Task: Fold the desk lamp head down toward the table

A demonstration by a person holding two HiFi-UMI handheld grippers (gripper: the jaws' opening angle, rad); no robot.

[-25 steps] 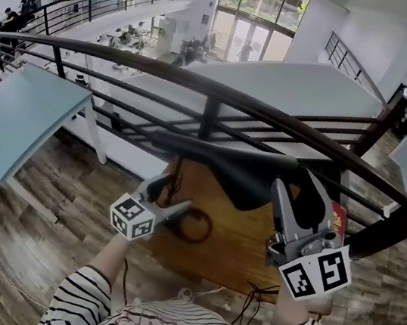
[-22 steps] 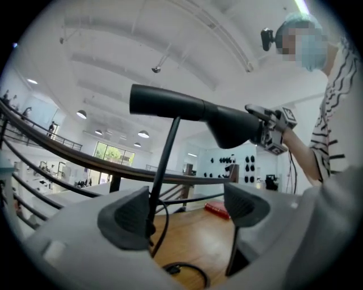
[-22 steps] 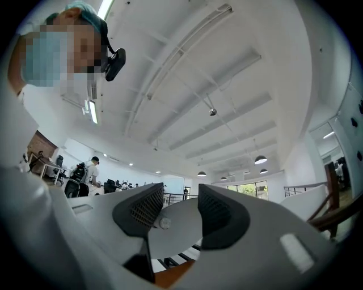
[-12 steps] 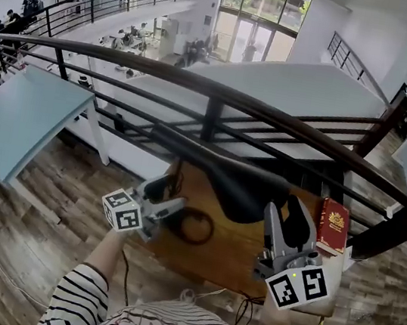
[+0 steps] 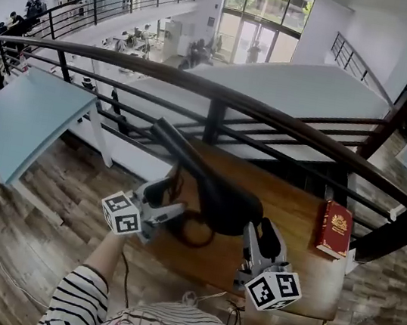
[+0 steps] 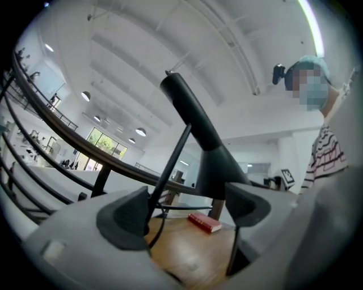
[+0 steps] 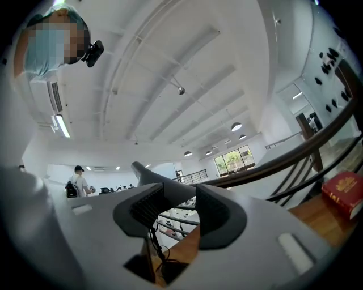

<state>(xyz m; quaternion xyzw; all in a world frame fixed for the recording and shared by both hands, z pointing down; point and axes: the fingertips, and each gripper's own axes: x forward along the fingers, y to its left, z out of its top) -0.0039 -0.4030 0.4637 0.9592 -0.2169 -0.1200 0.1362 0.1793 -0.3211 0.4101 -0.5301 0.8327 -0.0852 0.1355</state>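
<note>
Railing [image 5: 286,121] runs across behind the wooden table [image 5: 296,207]. The desk lamp stands on the table's left part. Its lamp head [image 5: 221,195] slants, far end up, near end low over the wood.

Right gripper [image 5: 261,234]: jaws clamped on the head's near end, just closed in a touch.

Left gripper [image 5: 170,197]: jaws wide apart, just been opening. The thin stem [image 6: 169,170] stands between them, close by one pad, no squeeze.

Red book [image 5: 335,228] lies flat near the table's right edge, well apart from both grippers.
</note>
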